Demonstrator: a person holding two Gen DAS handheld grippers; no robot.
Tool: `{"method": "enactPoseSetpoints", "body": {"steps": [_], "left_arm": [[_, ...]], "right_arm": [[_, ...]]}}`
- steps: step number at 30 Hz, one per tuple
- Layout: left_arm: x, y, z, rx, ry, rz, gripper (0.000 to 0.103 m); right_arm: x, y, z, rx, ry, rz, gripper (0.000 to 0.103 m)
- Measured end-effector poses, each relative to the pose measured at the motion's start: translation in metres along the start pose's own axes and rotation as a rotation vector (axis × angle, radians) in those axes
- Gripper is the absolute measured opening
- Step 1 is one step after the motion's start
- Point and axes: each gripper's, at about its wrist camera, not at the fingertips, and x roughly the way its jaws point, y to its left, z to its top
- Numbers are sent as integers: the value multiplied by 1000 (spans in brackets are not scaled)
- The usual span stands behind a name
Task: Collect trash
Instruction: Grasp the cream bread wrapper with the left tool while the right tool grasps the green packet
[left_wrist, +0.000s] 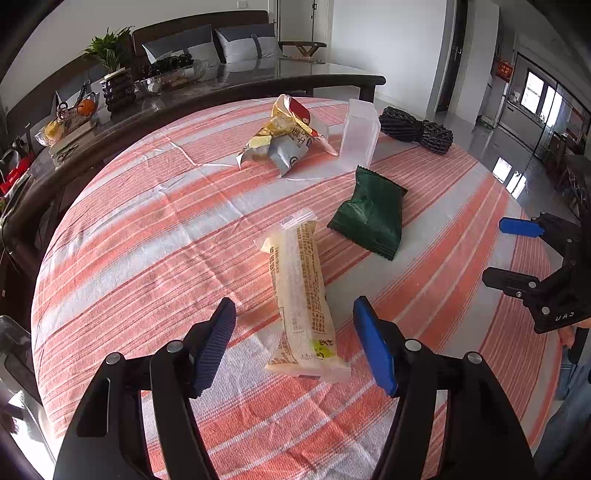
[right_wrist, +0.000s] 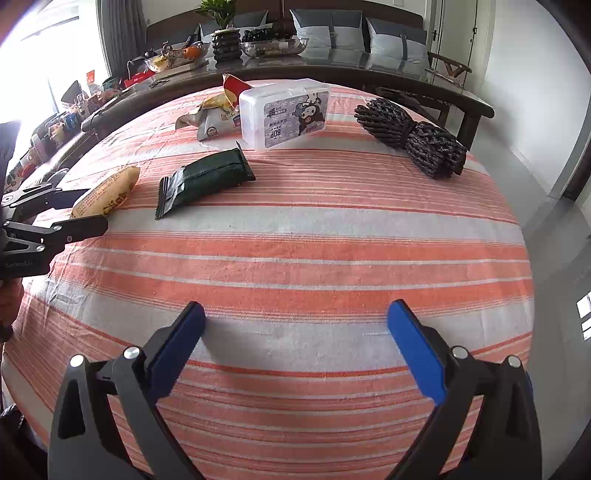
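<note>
A long pale yellow snack wrapper (left_wrist: 301, 299) lies on the striped tablecloth, its near end between the open fingers of my left gripper (left_wrist: 294, 314). A dark green wrapper (left_wrist: 371, 216) lies just beyond it, and a crumpled yellow and red bag (left_wrist: 286, 134) farther back. In the right wrist view the yellow wrapper (right_wrist: 107, 194), green wrapper (right_wrist: 205, 181) and crumpled bag (right_wrist: 218, 107) lie to the left and far. My right gripper (right_wrist: 295, 314) is open and empty over bare cloth; it shows at the right edge of the left wrist view (left_wrist: 513, 251).
A clear plastic box with a cartoon label (right_wrist: 284, 112) stands at the back of the table. A coil of dark rope (right_wrist: 412, 136) lies at the back right. A dark glass side table (left_wrist: 229, 79) with a plant and bowls runs behind.
</note>
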Motion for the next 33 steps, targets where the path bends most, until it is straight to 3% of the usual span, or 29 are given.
{"method": "enactPoseSetpoints", "body": {"steps": [1,2,3,4,7,8,9,11,17,20,22,23,25,31,33], "left_arm": [[2,0,0,2,9,7,66],[4,1,1,1,15,7,56],[2,1,0,-2,8,13,45],[1,2,0,-2,6,10,26],[-4,4,-4,-7,8,37,25],[-7,5,-7,-11,7,51,25],[-9,7,-10,-20,6,60,25],[-13,9,-15,-43,5,64,25],[-17,8,-20,-64,-5,89,26],[-16,6,-19,-59,-6,105,26],[-16,6,-19,-68,-2,102,26],[-15,7,-18,-73,0,99,26],[-15,7,-17,-79,2,94,26],[-8,-3,-3,-71,-8,59,26],[-4,-6,2,-70,-21,60,30]], "right_arm": [[0,0,0,4,1,0,96],[0,-1,1,9,2,0,96],[0,-1,0,16,3,-3,96],[0,-1,0,35,8,-11,96],[-4,1,5,206,29,-8,95],[-4,6,10,244,32,35,92],[-3,12,17,276,31,80,81],[8,25,33,329,46,117,78],[50,52,91,421,28,10,83],[66,68,108,357,26,-68,85],[71,80,107,240,26,-139,77],[69,80,102,201,7,-133,69],[60,74,90,156,-2,-103,65],[26,19,44,86,-10,-58,65],[20,-3,35,118,-8,-36,73]]}}
